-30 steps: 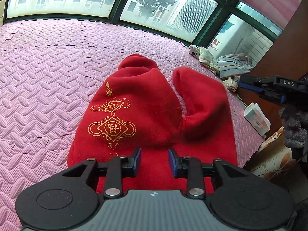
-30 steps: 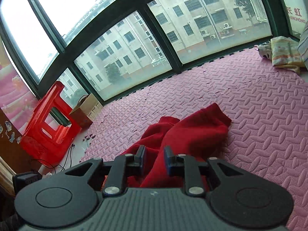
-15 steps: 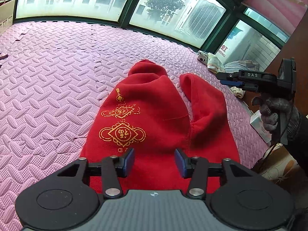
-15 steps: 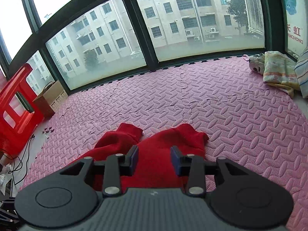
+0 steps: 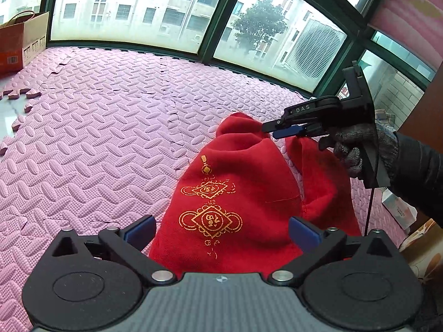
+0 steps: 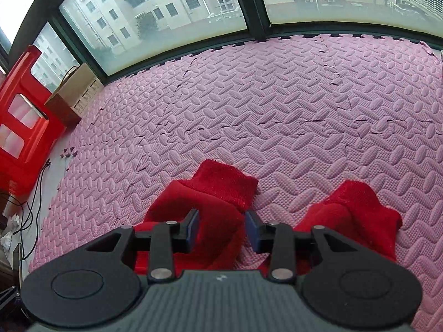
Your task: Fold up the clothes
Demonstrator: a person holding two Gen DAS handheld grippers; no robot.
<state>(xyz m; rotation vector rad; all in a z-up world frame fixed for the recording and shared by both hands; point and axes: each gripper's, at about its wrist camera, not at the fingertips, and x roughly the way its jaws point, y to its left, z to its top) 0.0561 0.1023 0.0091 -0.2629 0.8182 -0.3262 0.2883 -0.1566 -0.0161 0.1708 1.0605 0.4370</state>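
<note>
A red garment with gold embroidery (image 5: 235, 193) lies on the pink foam mat (image 5: 97, 138), its two cuffed ends pointing to the window. My left gripper (image 5: 221, 231) is wide open and empty above the garment's near edge. My right gripper (image 5: 277, 130) shows in the left wrist view, held by a gloved hand above the far ends. In the right wrist view the right gripper (image 6: 221, 231) is open over the left cuffed end (image 6: 221, 185), gripping nothing; the other end (image 6: 357, 210) lies to the right.
A brown cardboard box (image 5: 19, 38) and a red plastic stool (image 6: 19, 116) stand at the mat's far left by the window. Cables (image 6: 30, 207) lie on the bare floor at left. A small white box (image 5: 398, 207) sits at right.
My left gripper has opened wide and drawn back from the garment. My right gripper has opened and swung from the garment's side to above its far cuffed ends.
</note>
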